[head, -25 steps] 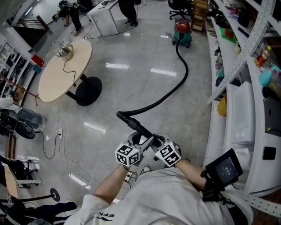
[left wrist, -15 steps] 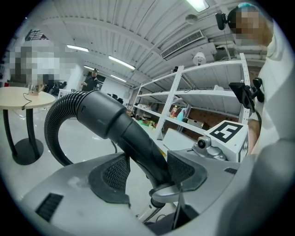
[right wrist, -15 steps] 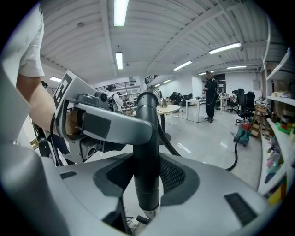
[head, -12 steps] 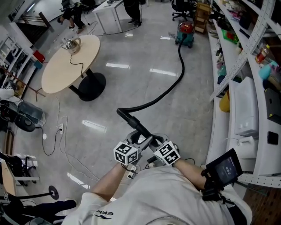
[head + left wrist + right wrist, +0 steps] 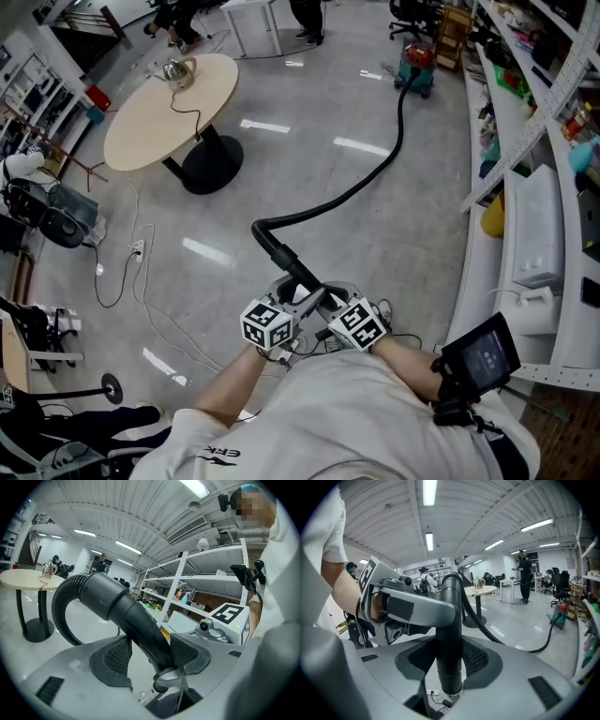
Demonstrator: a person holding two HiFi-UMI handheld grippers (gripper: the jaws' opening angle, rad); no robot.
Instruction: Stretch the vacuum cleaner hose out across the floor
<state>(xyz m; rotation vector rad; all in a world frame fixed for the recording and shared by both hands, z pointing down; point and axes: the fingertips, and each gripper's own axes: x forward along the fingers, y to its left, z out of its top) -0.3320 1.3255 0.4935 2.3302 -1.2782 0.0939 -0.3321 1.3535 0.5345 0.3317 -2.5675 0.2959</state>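
A black ribbed vacuum hose [image 5: 366, 178] runs over the grey floor from the red and green vacuum cleaner [image 5: 415, 66] at the back to a bend [image 5: 267, 228] in front of me. There it joins a rigid black tube [image 5: 295, 272]. Both grippers hold that tube side by side above the floor. My left gripper [image 5: 298, 300] is shut on the tube [image 5: 131, 616], with its pads [image 5: 185, 651] against the sides. My right gripper [image 5: 328, 305] is shut on the tube [image 5: 450, 634] a little lower, and the tube's end pokes out beneath its jaws.
A round beige table [image 5: 155, 127] with a kettle and a black foot stands at the left. White shelving [image 5: 534, 225] full of items lines the right side. Loose cables and a power strip [image 5: 136, 253] lie on the floor at the left. People stand at the back [image 5: 309, 19].
Both grippers have carried the tube backwards, away from the vacuum cleaner. The hose lies longer and straighter. The table and the cleaner have slid to the right in the view.
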